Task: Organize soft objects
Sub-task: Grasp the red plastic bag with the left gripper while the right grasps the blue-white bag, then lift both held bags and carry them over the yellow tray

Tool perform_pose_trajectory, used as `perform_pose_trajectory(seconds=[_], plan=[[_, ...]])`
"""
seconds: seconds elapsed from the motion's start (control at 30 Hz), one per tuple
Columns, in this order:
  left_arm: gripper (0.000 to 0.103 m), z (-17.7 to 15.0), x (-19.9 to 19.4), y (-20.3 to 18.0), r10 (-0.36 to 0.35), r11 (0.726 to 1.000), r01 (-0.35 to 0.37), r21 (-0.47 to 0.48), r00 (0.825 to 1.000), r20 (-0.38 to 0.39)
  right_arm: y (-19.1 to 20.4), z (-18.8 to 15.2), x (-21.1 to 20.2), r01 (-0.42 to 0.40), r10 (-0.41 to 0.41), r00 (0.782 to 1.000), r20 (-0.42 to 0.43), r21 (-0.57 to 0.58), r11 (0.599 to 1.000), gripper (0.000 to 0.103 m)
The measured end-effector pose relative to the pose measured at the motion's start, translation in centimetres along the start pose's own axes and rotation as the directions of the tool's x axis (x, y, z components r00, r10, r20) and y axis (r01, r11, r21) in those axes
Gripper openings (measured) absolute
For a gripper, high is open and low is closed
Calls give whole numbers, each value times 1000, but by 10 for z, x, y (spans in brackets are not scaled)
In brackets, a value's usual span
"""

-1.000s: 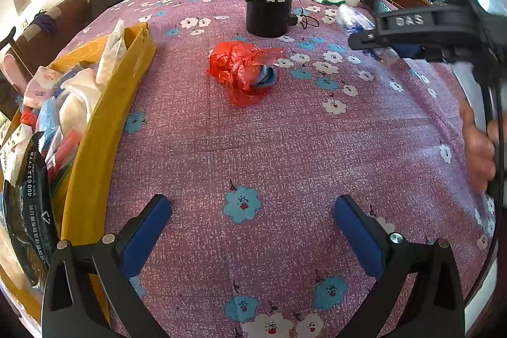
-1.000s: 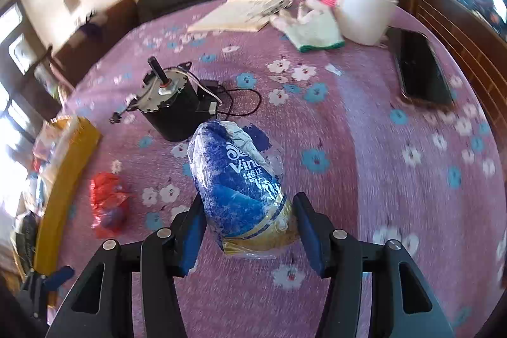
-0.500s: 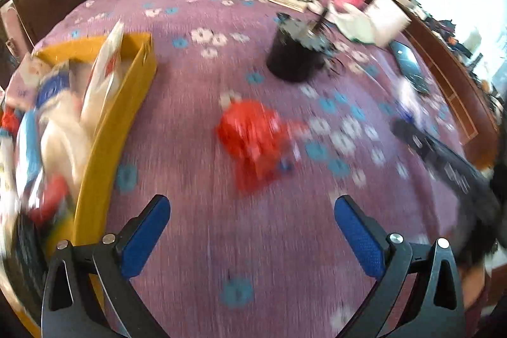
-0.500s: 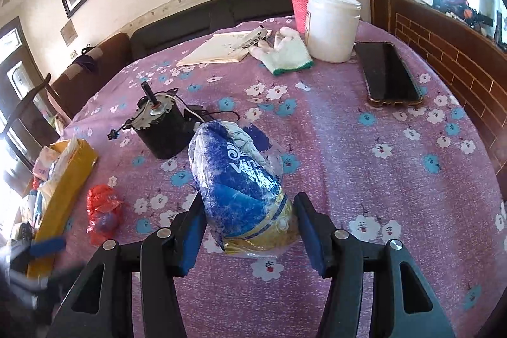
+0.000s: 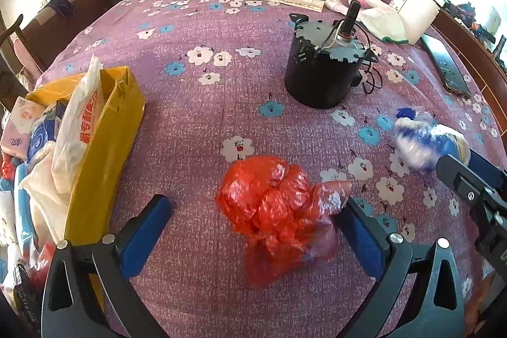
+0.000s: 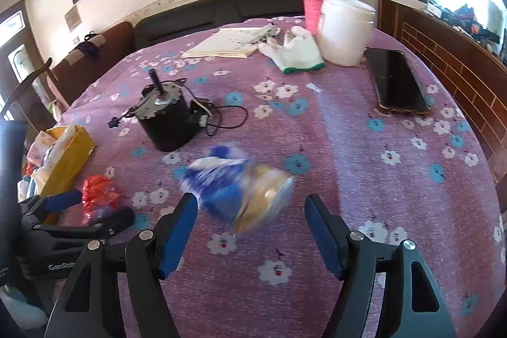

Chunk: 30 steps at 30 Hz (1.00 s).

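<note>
- the right gripper [image 6: 250, 227], which was clamping the blue and yellow packet [image 6: 237, 189] 0.5 s ago, is now standing released, jaws spread wide; the packet is showing blurred just ahead of the fingers, apparently tumbling free onto the table [image 6: 364, 154].
- the left gripper [image 5: 253, 230] has been closing in on the red plastic bag [image 5: 275, 208]; its jaws are standing open on either side of the bag, not yet pinching it, though the right pad may be touching the bag's edge.
- judging from this, the packet is being dropped short of the yellow box [image 5: 104, 148] at the near left, so it is still waiting to be put away, and the red bag looks like the next pick.
- counting: 2 loose soft items on the table, 1 yellow box already holding several packets, 1 black motor [image 5: 323, 68], 1 white glove [image 6: 294, 53], 1 phone [image 6: 399, 81].
</note>
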<state>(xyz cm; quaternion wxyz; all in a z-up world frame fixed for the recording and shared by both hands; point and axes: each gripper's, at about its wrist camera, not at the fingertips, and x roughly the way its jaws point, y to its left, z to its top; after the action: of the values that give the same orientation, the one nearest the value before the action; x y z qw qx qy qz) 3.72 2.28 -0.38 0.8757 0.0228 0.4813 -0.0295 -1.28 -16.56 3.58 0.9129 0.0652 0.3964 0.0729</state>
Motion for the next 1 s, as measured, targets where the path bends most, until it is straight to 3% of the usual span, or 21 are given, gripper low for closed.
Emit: perform_pose_trajectory(seconds=[0.17, 0.43, 0.63, 0.67, 0.73, 0.77, 0.8, 0.87, 1.0], plan=[[103, -2, 0, 0, -3, 1000, 3, 1, 999, 45, 2, 4, 8, -42, 42, 999, -11, 18, 999, 83], [103, -3, 0, -1, 3, 1000, -3, -2, 999, 49, -1, 13, 23, -72, 76, 996, -51, 65, 995, 85], [103, -6, -2, 0, -1, 1000, 1, 5, 999, 52, 12, 15, 25, -44, 44, 997, -68, 12, 999, 85], [98, -7, -4, -1, -8, 1000, 7, 12, 998, 55, 14, 15, 26, -41, 40, 996, -77, 0, 999, 85], [79, -10, -11, -4, -29, 998, 26, 49, 997, 65, 20, 14, 29, -29, 26, 994, -103, -34, 999, 80], [53, -10, -15, -6, -43, 997, 38, 69, 997, 61, 22, 13, 29, -23, 18, 993, -112, -48, 999, 69], [40, -10, -19, -8, -58, 995, 54, 83, 997, 47, 24, 12, 29, -23, 15, 992, -124, -60, 998, 67], [40, -11, -24, -7, -114, 991, 113, 74, 993, 13, 25, 11, 26, -13, 5, 993, -122, -66, 998, 64], [40, -22, -35, -4, -138, 988, 136, 71, 990, 21, 28, 7, 14, -20, 12, 994, -110, -71, 997, 59]])
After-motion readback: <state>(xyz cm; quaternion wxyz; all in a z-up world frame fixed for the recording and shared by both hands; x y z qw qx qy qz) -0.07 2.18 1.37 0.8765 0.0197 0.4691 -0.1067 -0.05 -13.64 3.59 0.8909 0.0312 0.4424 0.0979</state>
